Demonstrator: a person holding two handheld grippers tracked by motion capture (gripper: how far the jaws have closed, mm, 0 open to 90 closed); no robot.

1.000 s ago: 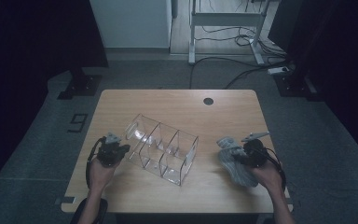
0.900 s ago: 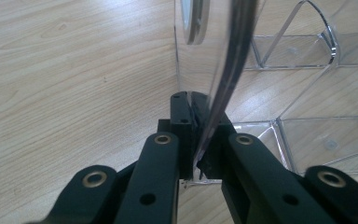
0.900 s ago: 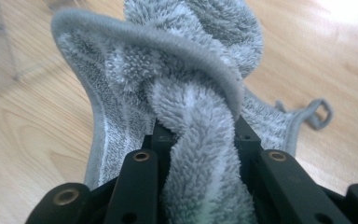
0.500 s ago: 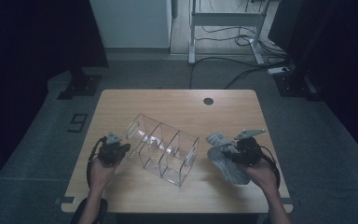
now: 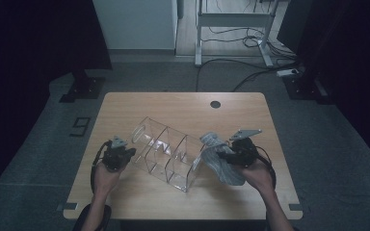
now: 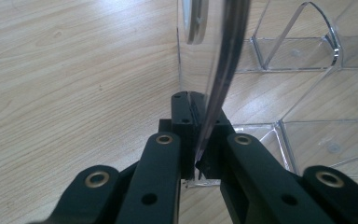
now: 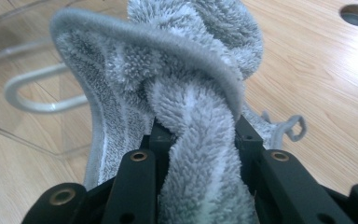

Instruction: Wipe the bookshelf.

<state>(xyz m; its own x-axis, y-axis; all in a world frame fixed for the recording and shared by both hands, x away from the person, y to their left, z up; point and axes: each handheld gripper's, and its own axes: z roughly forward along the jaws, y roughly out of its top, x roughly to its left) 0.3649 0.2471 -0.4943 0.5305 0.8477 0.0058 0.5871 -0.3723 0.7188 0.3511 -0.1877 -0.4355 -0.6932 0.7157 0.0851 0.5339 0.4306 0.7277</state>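
The left gripper is clamped on the end wall of the clear acrylic organizer, apparently to steady it on the wooden table. The right gripper pinches a bunched grey cloth, holding it against the organizer's near end, likely to wipe the plastic.

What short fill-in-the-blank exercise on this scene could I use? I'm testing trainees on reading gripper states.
1. The left hand-held gripper is shut on a wall of the clear ____ compartment organiser.
2. The right hand-held gripper clamps a fluffy ____ microfibre cloth.
3. Both rest over a light ____ table.

Missing words: plastic; grey; wooden
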